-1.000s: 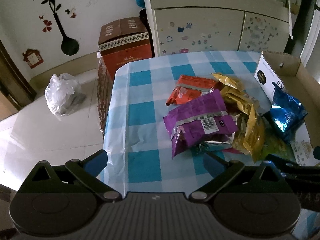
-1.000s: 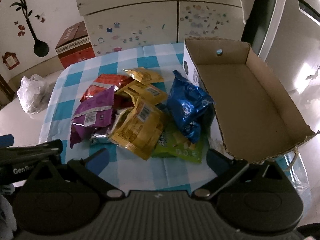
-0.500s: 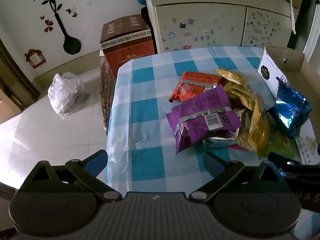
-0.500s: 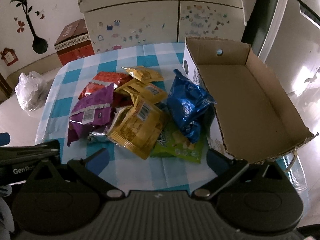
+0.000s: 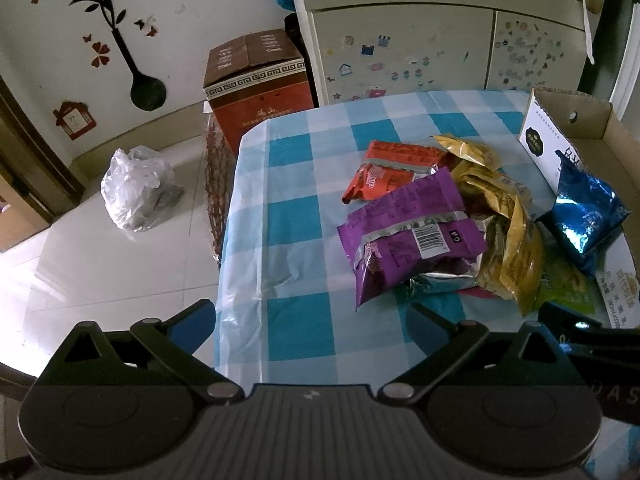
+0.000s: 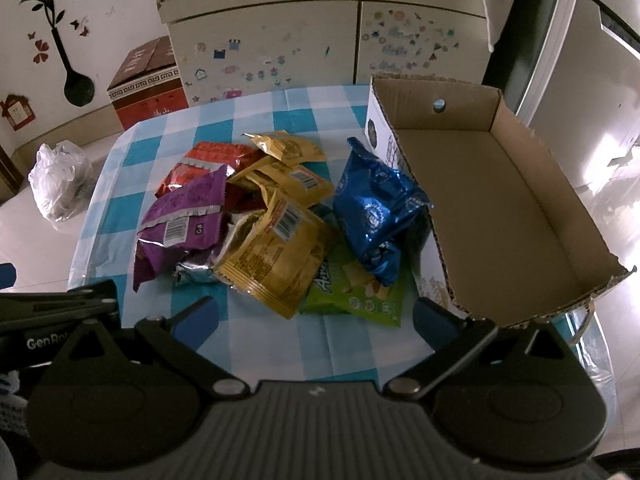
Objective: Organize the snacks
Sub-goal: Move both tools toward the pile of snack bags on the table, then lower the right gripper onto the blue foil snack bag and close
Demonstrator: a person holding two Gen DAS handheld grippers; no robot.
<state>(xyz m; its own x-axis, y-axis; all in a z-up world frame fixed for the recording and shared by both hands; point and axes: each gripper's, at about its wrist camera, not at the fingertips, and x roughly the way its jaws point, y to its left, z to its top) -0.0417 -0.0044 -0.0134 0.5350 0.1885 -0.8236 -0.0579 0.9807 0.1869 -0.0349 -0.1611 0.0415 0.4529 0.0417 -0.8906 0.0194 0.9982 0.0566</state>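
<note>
Snack pile: a loose heap on the checked counter [image 6: 280, 108], just left of the cardboard box [image 6: 500, 200], near the counter's middle and front.
Purple packet [image 6: 180, 220]: left edge of the heap, barcode side up, lying over a crumpled silver wrapper [image 6: 196, 268].
Orange packet [image 5: 384, 172]: behind the purple one, partly under it.
Yellow packets: a large one [image 6: 276, 256] at the front of the heap with its barcode up, and two smaller ones [image 6: 288, 148] behind it, overlapping.
Green packet [image 6: 356, 292]: flat on the counter at the front, its back edge under the yellow and blue packets.
Blue packet [image 6: 376, 208]: puffed up, standing against the box's white printed outer wall and resting on the green packet.
Cardboard box: open-topped, on the right of the counter, nothing inside it in the right wrist view.
Left tongs [image 5: 310, 316]: spread wide, gripping nothing, above the front left of the counter, apart from the purple packet.
Right tongs [image 6: 316, 316]: spread wide, gripping nothing, above the counter's front edge, just short of the green packet.
Surroundings: a red-brown carton [image 5: 256, 88] on the floor behind the counter, a white plastic bag [image 5: 136, 188] on the tiled floor to the left, a cabinet [image 6: 280, 44] with stickers at the back.
</note>
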